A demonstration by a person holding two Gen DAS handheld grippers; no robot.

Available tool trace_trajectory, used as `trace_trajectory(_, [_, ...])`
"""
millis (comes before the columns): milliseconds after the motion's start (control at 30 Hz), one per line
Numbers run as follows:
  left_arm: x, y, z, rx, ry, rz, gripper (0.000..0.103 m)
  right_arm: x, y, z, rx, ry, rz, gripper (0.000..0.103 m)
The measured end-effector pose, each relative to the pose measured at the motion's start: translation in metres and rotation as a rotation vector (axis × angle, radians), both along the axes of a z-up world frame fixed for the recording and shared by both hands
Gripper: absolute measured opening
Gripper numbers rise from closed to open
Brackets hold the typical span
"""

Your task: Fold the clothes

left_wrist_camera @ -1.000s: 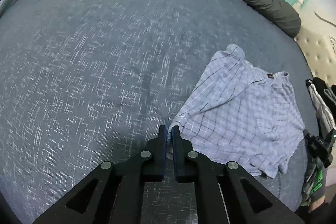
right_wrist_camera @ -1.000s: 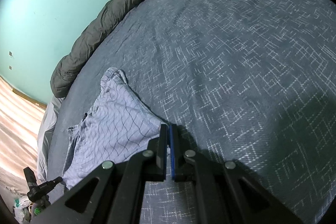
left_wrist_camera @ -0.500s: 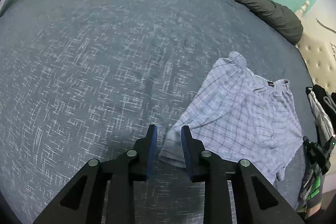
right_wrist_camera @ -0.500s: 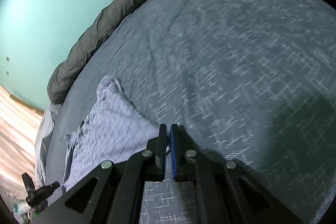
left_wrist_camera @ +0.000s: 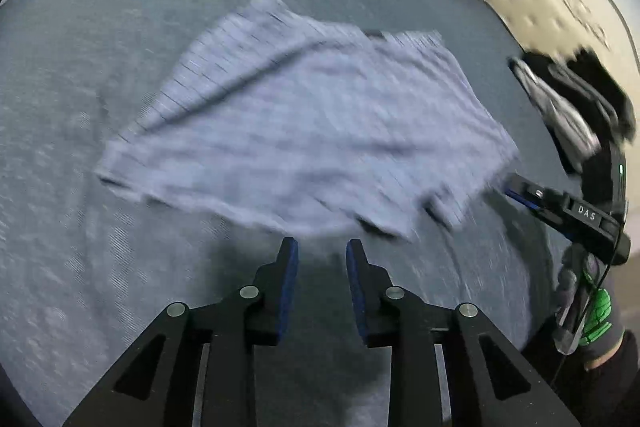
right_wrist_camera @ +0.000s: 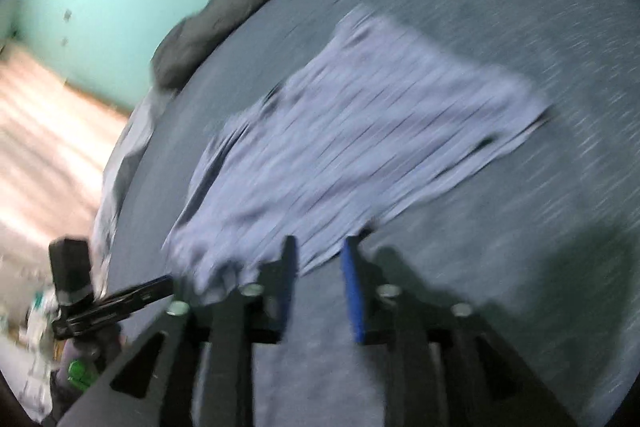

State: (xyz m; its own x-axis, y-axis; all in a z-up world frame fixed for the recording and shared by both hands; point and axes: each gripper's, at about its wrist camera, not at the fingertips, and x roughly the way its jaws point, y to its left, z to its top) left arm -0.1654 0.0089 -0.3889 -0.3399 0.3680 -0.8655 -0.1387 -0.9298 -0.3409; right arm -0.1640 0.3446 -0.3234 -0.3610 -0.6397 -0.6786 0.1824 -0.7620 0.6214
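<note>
While my left gripper [left_wrist_camera: 318, 255] hung released, plaid shorts [left_wrist_camera: 304, 131] lay flat on the bed [left_wrist_camera: 80, 227], right gripper's [right_wrist_camera: 318, 253] jaws opening, empty.

Motion blur smears the checked shorts [left_wrist_camera: 304, 131] and bedspread [right_wrist_camera: 500, 7]; their weave is unreadable.

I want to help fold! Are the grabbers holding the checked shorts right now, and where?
Nothing is held. The left gripper is open; the right gripper is opening. The shorts lie free.
</note>
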Motion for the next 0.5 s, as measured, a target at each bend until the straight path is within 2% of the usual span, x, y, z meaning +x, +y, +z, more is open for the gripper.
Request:
trace_trajectory(133, [0.010,0.016,-0.001,-0.002,-0.006,-0.040,0.028,0.015,-0.032,0.003,0.039,-0.007,0.087,0.034])
trace_trajectory(233, [0.010,0.017,0.001,0.004,-0.002,-0.042,0.028,0.024,-0.054,0.000,0.112,-0.013,0.144,0.034])
trace_trajectory(467, [0.009,0.013,-0.002,-0.005,0.012,-0.034,0.028,0.021,-0.084,-0.011,0.254,0.017,0.159,0.034])
trace_trajectory(500, [0.009,0.013,-0.003,-0.007,0.013,-0.033,0.028,0.019,-0.083,-0.011,0.255,0.016,0.160,0.031])
